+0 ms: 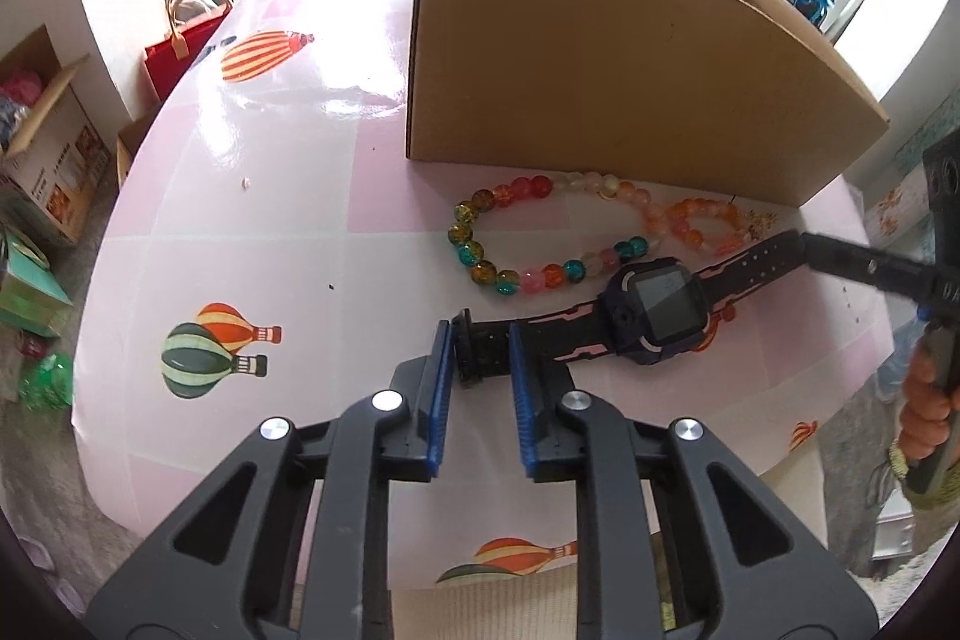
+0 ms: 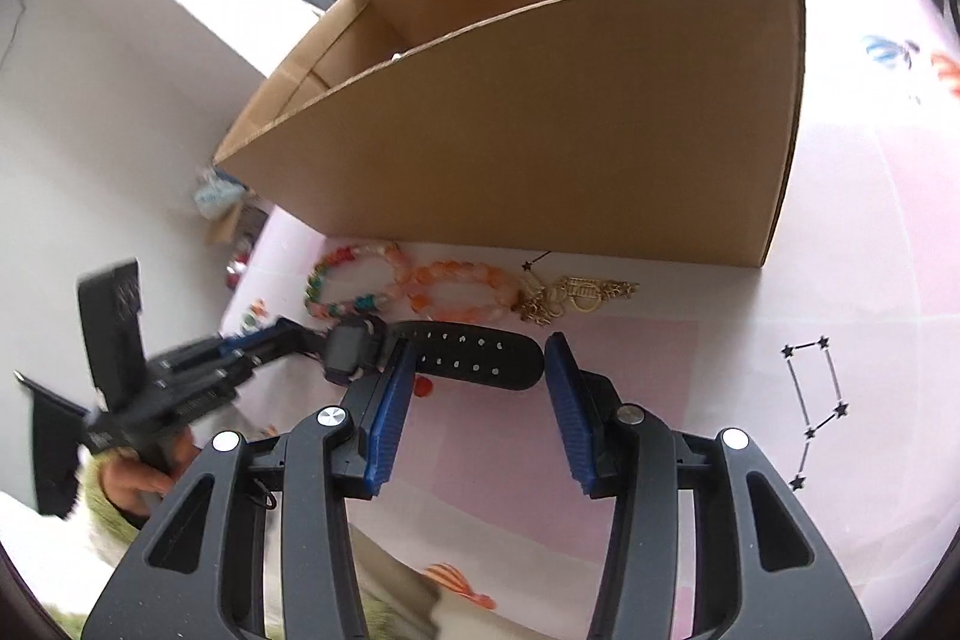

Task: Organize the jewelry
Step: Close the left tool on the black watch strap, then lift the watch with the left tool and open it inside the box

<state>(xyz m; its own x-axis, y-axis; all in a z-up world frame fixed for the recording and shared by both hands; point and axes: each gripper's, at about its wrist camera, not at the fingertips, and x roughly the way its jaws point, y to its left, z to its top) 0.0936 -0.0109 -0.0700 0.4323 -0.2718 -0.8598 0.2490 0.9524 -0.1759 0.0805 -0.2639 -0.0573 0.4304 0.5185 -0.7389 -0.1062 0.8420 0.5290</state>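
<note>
A black and pink smartwatch [image 1: 654, 307] lies flat on the pink table in front of a cardboard box [image 1: 600, 58]. My left gripper [image 1: 480, 349] is open, its blue pads on either side of the buckle end of the strap. My right gripper [image 2: 480, 364] is open around the strap's holed end [image 2: 474, 355]. A multicoloured bead bracelet [image 1: 540, 232] and an orange bead bracelet [image 1: 702, 223] lie between watch and box. A gold chain with charms [image 2: 570, 298] lies to their right in the right wrist view.
The open box [image 2: 540, 100] stands just behind the jewelry. The pink tablecloth [image 1: 270, 196] carries balloon prints, and its front edge is close under both grippers. Bags and boxes [image 1: 48, 148] stand on the floor at the left.
</note>
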